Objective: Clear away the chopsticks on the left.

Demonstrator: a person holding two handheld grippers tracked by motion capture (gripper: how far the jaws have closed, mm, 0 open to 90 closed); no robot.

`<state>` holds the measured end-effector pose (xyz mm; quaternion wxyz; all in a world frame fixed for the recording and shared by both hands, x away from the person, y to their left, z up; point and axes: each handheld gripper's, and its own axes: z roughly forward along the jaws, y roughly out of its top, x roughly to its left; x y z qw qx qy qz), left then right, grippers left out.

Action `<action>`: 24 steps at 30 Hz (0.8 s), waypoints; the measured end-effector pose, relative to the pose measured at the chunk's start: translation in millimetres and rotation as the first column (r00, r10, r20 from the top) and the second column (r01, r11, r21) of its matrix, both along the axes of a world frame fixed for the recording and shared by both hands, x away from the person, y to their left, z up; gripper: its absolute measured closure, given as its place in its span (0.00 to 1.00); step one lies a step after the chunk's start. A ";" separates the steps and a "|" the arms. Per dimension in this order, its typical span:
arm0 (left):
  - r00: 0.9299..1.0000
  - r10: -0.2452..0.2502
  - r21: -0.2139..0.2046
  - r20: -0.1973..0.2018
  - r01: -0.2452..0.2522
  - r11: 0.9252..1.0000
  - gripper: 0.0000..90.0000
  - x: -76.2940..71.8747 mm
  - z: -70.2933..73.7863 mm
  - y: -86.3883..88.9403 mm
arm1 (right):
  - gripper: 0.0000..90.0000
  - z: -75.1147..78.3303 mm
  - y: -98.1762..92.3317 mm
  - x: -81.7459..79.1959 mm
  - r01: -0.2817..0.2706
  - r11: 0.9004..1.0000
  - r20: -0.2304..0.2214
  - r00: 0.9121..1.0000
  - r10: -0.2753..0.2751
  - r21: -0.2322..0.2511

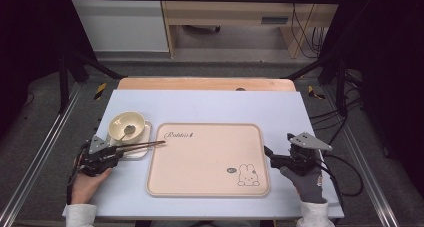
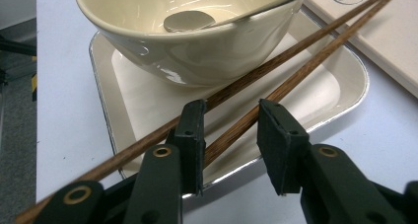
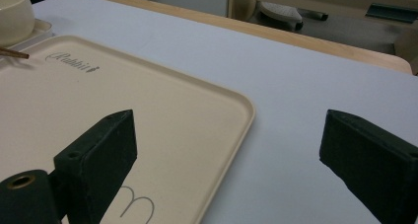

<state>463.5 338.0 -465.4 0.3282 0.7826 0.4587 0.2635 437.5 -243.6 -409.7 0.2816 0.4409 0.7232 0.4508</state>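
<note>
1. The chopsticks [image 2: 276, 71] lie as a pair across the near edge of the small square plate [image 2: 345, 86], beside the cream bowl [image 2: 197, 51] that stands on that plate; their tips reach over the rim of the big tray [image 1: 207, 159] near its printed word.
2. Their long axis runs almost level across the table in the high view, handles toward the person's left, tips toward the tray (in the left gripper view it slants from lower left up to upper right).
3. The left gripper [image 2: 229, 135] sits right at the handle ends. One stick passes between its jaws, the other runs outside the left jaw and seems to touch it. The jaws are part open, and I cannot see the pads pressing on either stick.
4. The left hand [image 1: 87, 184] rests low on the table, with the gripper pointing along the sticks toward the tray.
5. The right gripper [image 1: 272, 154] is well apart, at the tray's far side, jaws wide and empty, aimed across the tray (clearly the farther hand).
6. A spoon [image 2: 190, 20] rests in the bowl.
</note>
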 end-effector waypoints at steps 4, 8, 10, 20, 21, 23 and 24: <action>1.000 0.001 0.002 -0.003 -0.001 1.000 0.73 -1.0 0.6 -0.4 | 0.08 0.9 -1.1 -0.5 0.001 1.000 0.001 1.000 -0.001 0.002; 1.000 -0.006 0.007 -0.008 0.006 1.000 0.79 -1.8 1.2 -1.9 | 0.08 0.7 -0.8 -0.3 0.001 1.000 0.000 1.000 -0.001 0.002; 1.000 -0.009 0.003 -0.011 0.009 1.000 0.80 -1.8 1.5 -2.5 | 0.08 0.4 -0.8 -0.1 0.001 1.000 0.001 1.000 -0.001 -0.002; 0.999 -0.016 -0.017 -0.028 0.015 1.000 0.86 -3.4 3.7 -5.6 | 0.08 0.5 -1.1 -0.2 0.001 1.000 0.000 1.000 -0.001 -0.003; 0.999 -0.018 -0.017 -0.029 0.018 1.000 0.87 -3.7 3.7 -6.0 | 0.08 0.4 -1.1 -0.2 0.001 1.000 0.000 1.000 -0.001 -0.006; 0.999 -0.020 -0.020 -0.030 0.019 1.000 0.87 -3.9 3.9 -6.1 | 0.08 0.2 -1.0 0.0 0.001 1.000 0.000 1.000 -0.001 -0.007; 0.999 -0.021 -0.025 -0.032 0.020 0.999 0.87 -3.9 4.0 -6.0 | 0.08 0.1 -0.9 0.0 0.001 1.000 0.000 1.000 -0.001 -0.007</action>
